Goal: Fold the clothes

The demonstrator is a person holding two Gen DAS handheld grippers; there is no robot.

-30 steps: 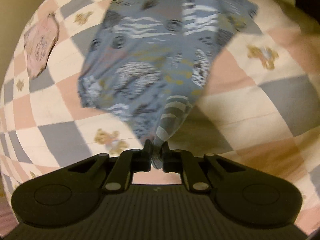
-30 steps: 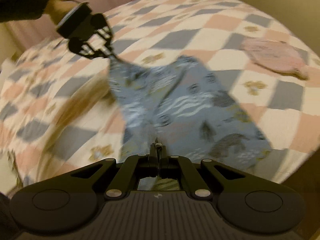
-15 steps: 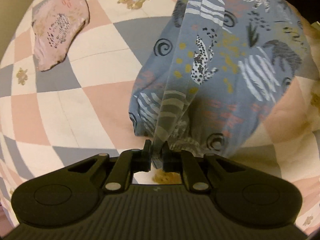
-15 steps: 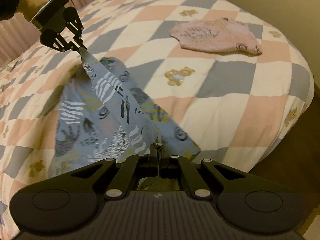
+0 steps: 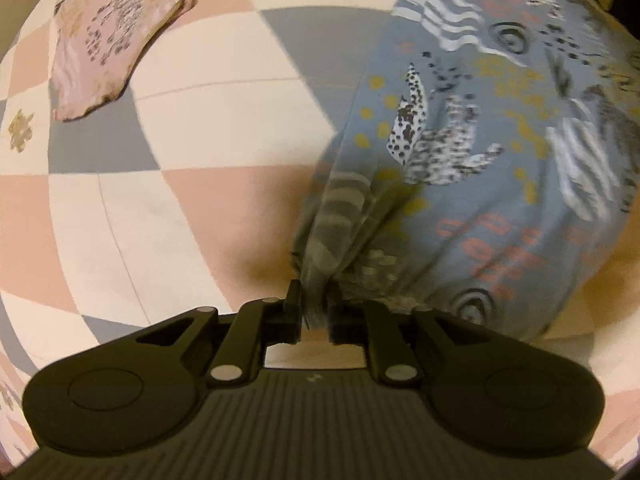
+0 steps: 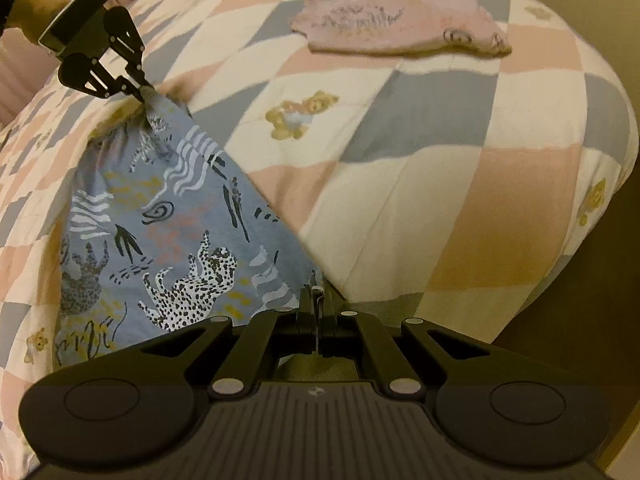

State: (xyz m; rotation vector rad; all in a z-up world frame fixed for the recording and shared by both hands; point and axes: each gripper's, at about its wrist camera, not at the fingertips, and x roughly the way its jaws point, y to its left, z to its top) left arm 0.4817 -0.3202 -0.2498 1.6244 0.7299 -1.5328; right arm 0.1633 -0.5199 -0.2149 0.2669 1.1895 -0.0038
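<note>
A blue garment [image 6: 168,236] printed with leopards, stripes and swirls is stretched between both grippers above the bed. My left gripper [image 5: 314,304] is shut on a bunched corner of the blue garment [image 5: 480,152]. In the right wrist view the left gripper [image 6: 142,88] shows at the upper left, held by a hand, pinching the far corner. My right gripper [image 6: 316,300] is shut on the near corner, close to the bed's edge. The cloth between them slopes down onto the quilt.
The bed carries a checked quilt [image 6: 420,168] in pink, grey and cream with teddy bears. A folded pink garment [image 6: 400,26] lies at the far side, also seen as the pink garment [image 5: 116,36] at upper left. The bed edge drops off at the right [image 6: 600,240].
Both grippers have carried the blue garment toward the pink garment's side of the bed and lower. The cloth now lies nearer the quilt, and the pink garment looms larger in both views.
</note>
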